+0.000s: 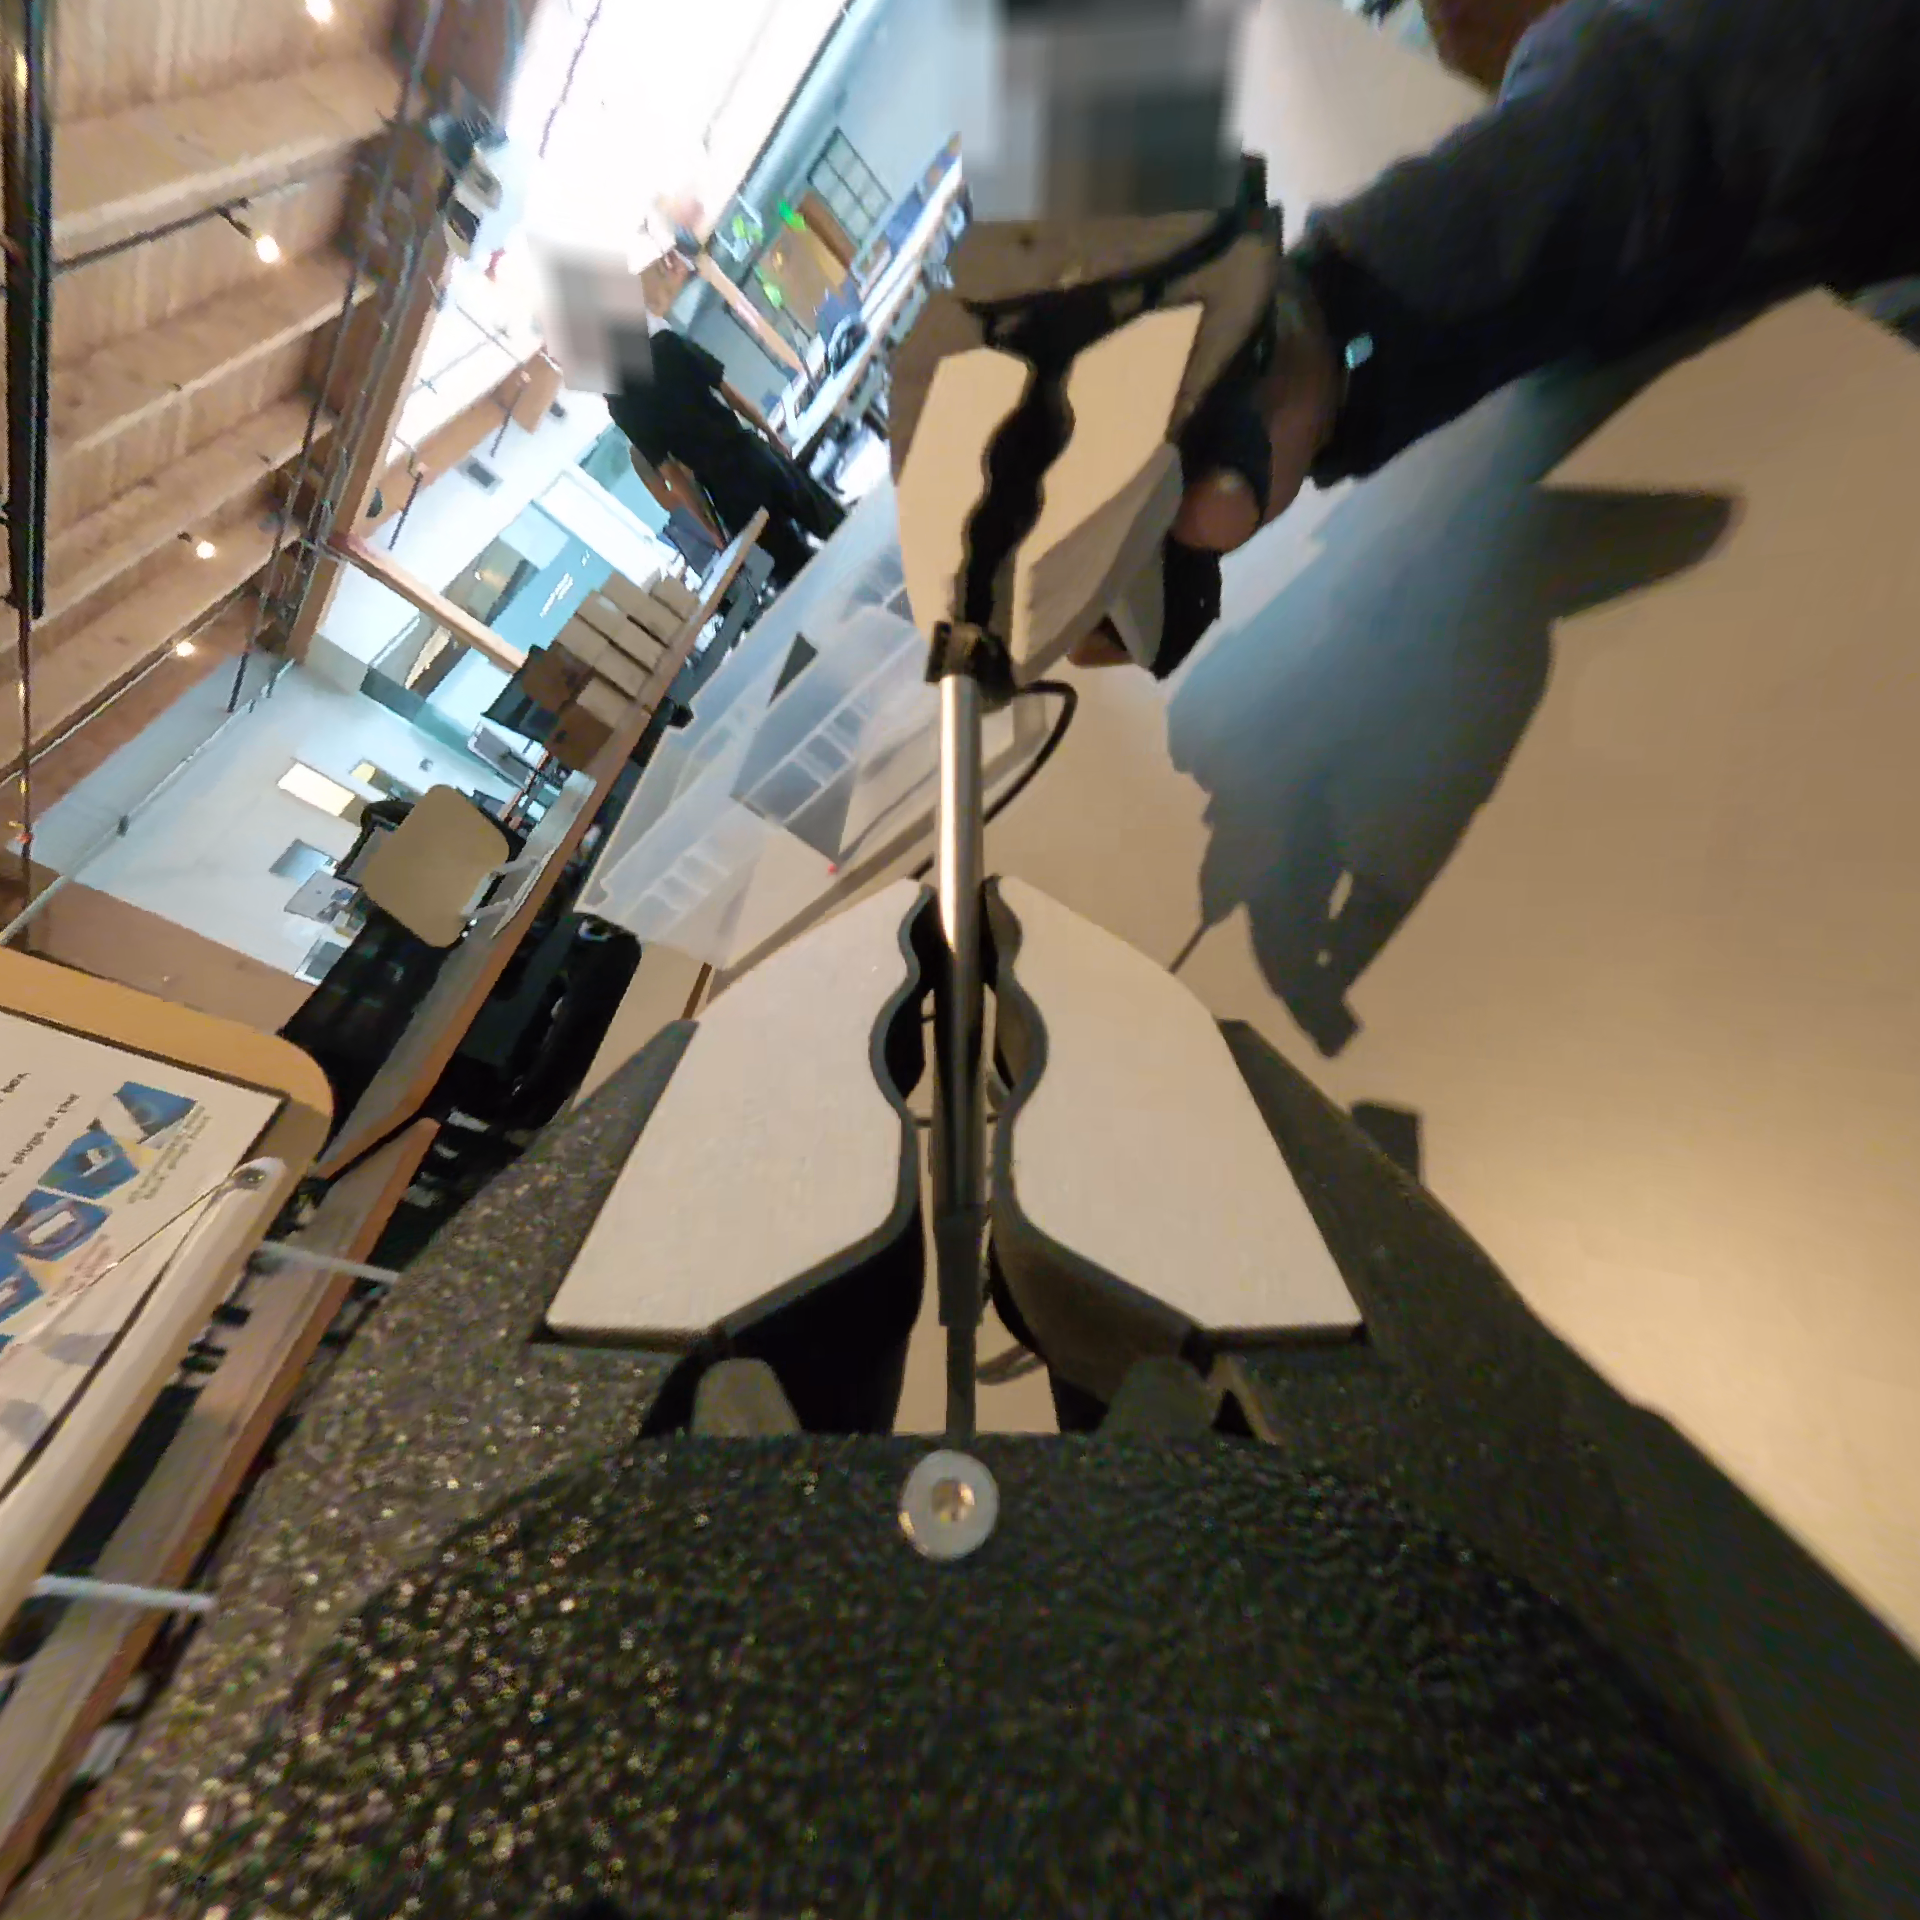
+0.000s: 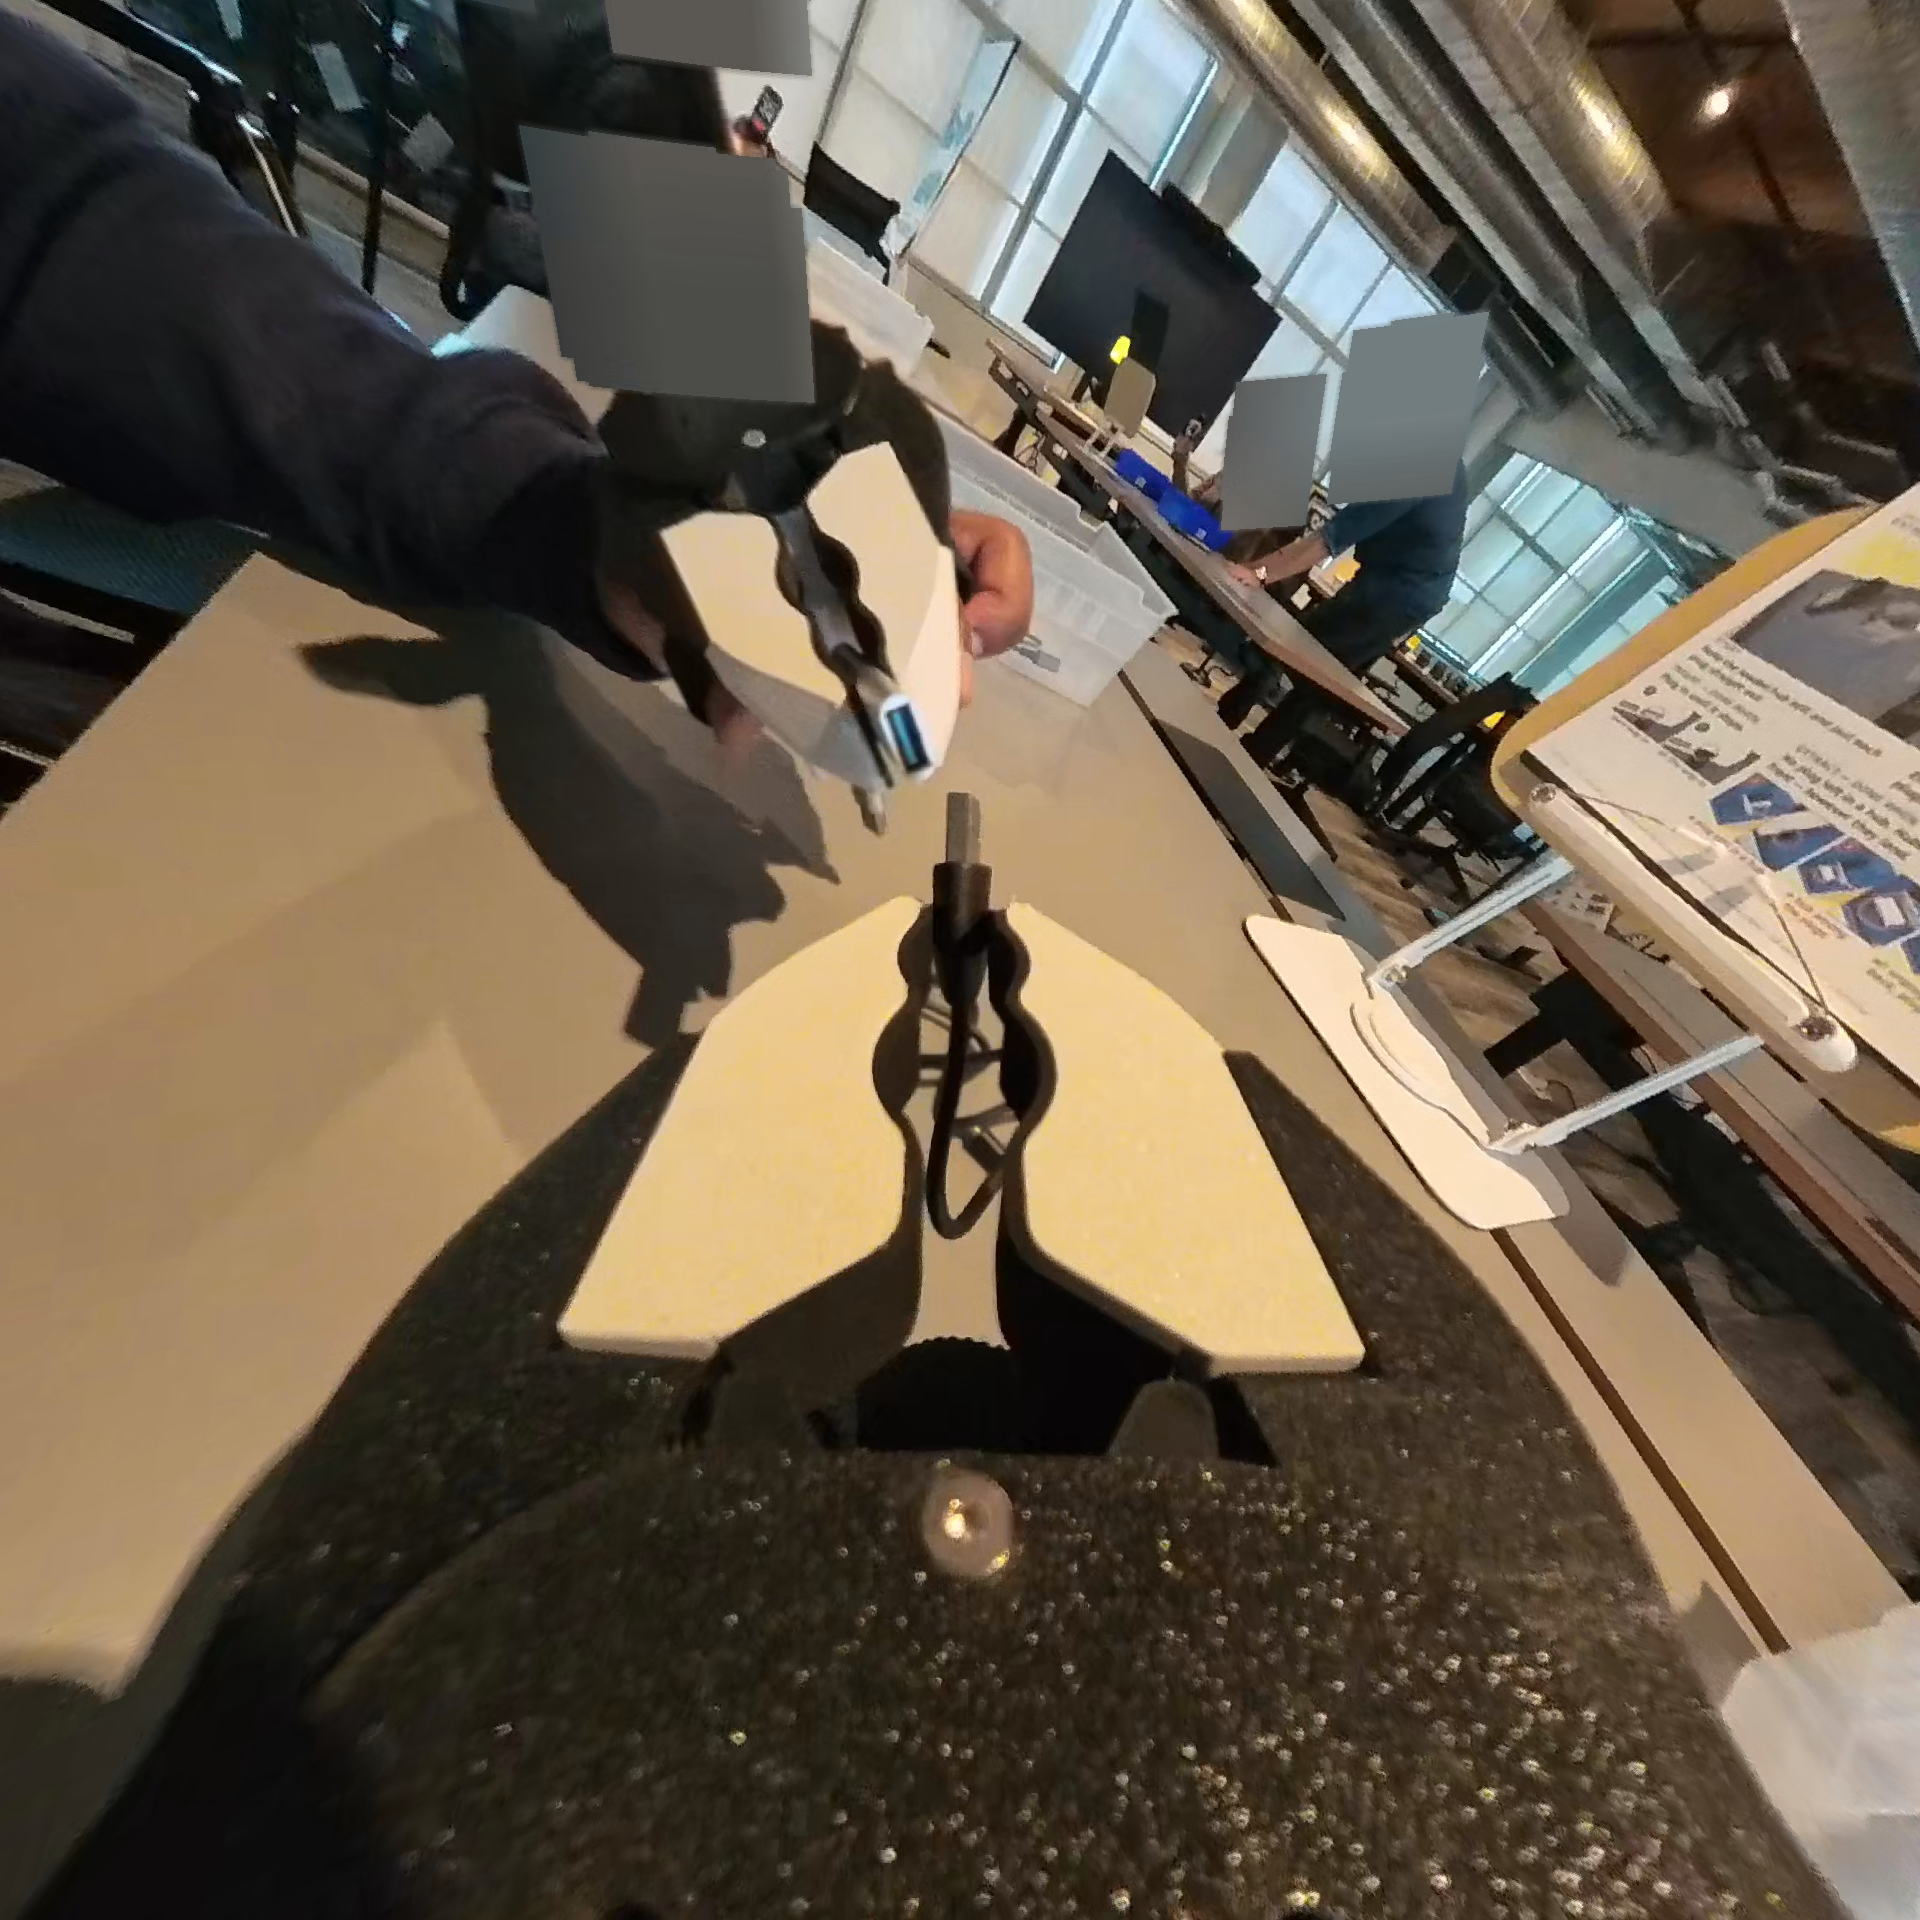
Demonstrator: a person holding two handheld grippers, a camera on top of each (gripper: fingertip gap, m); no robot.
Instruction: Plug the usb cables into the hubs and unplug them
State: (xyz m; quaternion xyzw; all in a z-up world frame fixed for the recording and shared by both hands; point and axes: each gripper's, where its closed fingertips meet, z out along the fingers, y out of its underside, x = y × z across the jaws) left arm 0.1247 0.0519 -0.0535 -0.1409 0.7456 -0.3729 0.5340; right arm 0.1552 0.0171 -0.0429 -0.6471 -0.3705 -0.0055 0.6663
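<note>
My left gripper (image 1: 956,896) is shut on a slim silver USB hub (image 1: 958,821), seen edge-on and sticking out past the fingertips. In the right wrist view the left gripper (image 2: 883,743) holds that hub (image 2: 891,717) above the grey table (image 2: 260,935), with the blue port facing my right gripper. My right gripper (image 2: 961,912) is shut on the black plug of a USB cable (image 2: 961,883). The plug's metal tip points at the port, a small gap short of it. The cable loops back between the fingers. In the left wrist view the right gripper (image 1: 971,649) meets the hub's far end.
A clear plastic bin (image 2: 1049,592) stands on the table behind the grippers and also shows in the left wrist view (image 1: 790,769). An instruction board (image 2: 1714,831) on a white stand (image 2: 1403,1070) is at the right table edge. People sit at far tables.
</note>
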